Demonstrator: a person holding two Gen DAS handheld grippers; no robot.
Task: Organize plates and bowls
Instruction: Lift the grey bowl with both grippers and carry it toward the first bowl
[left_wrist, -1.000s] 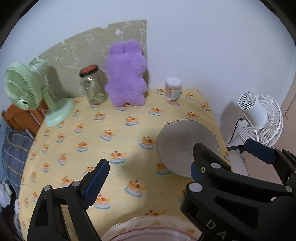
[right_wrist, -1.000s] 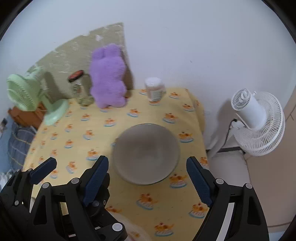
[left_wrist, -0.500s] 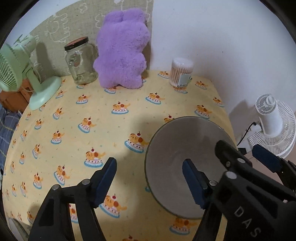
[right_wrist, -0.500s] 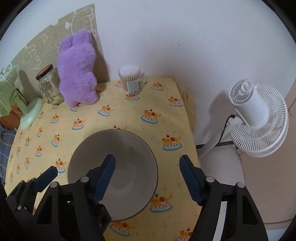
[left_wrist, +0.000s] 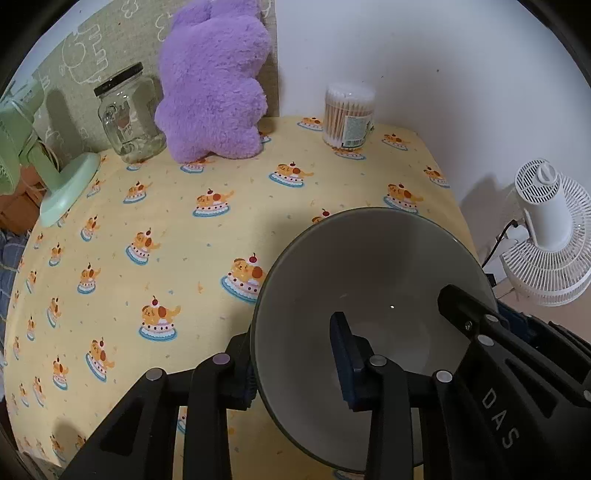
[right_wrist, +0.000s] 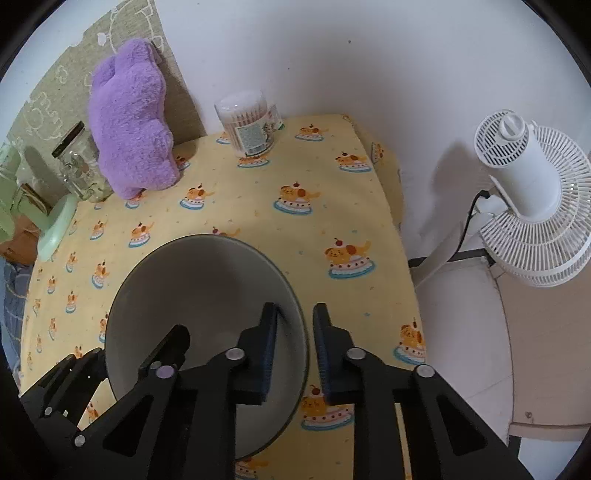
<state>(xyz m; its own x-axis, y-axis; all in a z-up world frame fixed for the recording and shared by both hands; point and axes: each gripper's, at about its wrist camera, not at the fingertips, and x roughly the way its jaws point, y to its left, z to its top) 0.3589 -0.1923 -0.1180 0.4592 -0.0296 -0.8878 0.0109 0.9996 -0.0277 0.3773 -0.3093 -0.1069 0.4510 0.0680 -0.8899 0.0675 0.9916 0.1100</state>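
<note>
While the bowl (left_wrist: 373, 295) sits on the right near part of the table (left_wrist: 221, 229), I straddle its rim from both sides so the wall can be pinched for lifting. My left tongs (left_wrist: 295, 360) have one finger outside the left wall and one inside, nearly pressed together on it. My right tongs (right_wrist: 295, 343) bracket the right rim likewise, slightly spread; firm contact cannot be told.

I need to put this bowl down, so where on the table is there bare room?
The widest bare cloth lies left of the bowl, in front of the glass jar and purple plush. The back row beside the cotton swab tub is crowded.
</note>
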